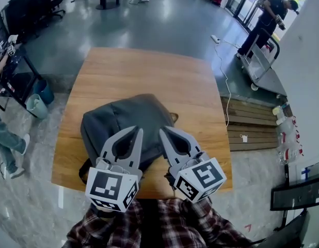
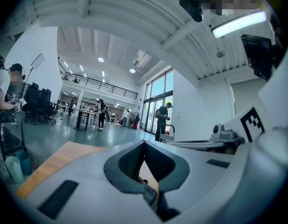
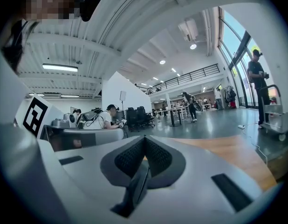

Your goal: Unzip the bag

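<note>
Nearest is your plaid shirt (image 1: 154, 229), at the bottom edge of the head view.

Your left gripper (image 1: 137, 130) is held just above the near part of the bag. Its jaws are closed tip to tip with nothing clamped. The left gripper view confirms it: the left gripper's tips (image 2: 144, 142) meet, and only wood and a bit of grey fabric show through the gap behind them.

Your right gripper (image 1: 161, 130) is just beside it, to the right, with the same pose. Its jaws are also together and empty. In the right gripper view the tips (image 3: 144, 138) touch, with a sliver of tabletop behind.

Both grippers point away from you, roughly level and side by side.

The grey backpack (image 1: 123, 117) lies flat on the near half of the wooden table (image 1: 141, 71), about centred, with a dark strap (image 1: 83, 170) at the near left edge. You can't read the zip's state from here.

The far half of the table is bare wood.

- **Right of the table:** a wooden pallet (image 1: 251, 124) on the floor and a white cable (image 1: 224, 81) running past it.
- **Left of the table:** two teal bins (image 1: 37, 102).
- **Far right:** a person in dark clothes (image 1: 265, 22) stands at a trolley (image 1: 262, 66).
</note>
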Demonstrator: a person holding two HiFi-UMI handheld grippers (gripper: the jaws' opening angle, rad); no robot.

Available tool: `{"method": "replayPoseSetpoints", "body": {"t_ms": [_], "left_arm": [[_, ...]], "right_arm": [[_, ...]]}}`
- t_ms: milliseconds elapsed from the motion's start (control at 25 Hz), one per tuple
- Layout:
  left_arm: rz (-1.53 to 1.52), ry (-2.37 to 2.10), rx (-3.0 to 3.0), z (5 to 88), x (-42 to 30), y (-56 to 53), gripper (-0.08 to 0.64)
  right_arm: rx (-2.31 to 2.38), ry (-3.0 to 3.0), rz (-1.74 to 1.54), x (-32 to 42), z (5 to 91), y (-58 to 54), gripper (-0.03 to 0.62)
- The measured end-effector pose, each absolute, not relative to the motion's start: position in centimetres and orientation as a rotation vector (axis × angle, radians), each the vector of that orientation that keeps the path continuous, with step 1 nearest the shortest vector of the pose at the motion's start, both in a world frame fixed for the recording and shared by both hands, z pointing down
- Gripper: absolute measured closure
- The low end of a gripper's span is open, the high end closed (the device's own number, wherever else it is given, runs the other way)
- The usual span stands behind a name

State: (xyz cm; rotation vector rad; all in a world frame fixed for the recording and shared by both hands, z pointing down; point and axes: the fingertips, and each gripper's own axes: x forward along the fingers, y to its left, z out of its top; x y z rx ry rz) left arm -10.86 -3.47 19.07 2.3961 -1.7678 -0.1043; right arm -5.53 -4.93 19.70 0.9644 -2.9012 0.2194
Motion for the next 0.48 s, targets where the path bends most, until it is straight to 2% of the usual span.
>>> {"method": "replayPoseSetpoints", "body": {"t_ms": [320, 480], "left_arm": [[-0.045, -1.763, 2.397, 19.4, -11.1, -4.3, 0.549], [-0.029, -1.838, 2.374, 18.6, -13.2, -4.3, 0.549]], "right_arm": [[0.963, -2.9, 0.243, -6.2, 19.9, -5.8, 0.581], [0.877, -2.945, 0.243, -8.9, 19.7, -5.8, 0.581]]}}
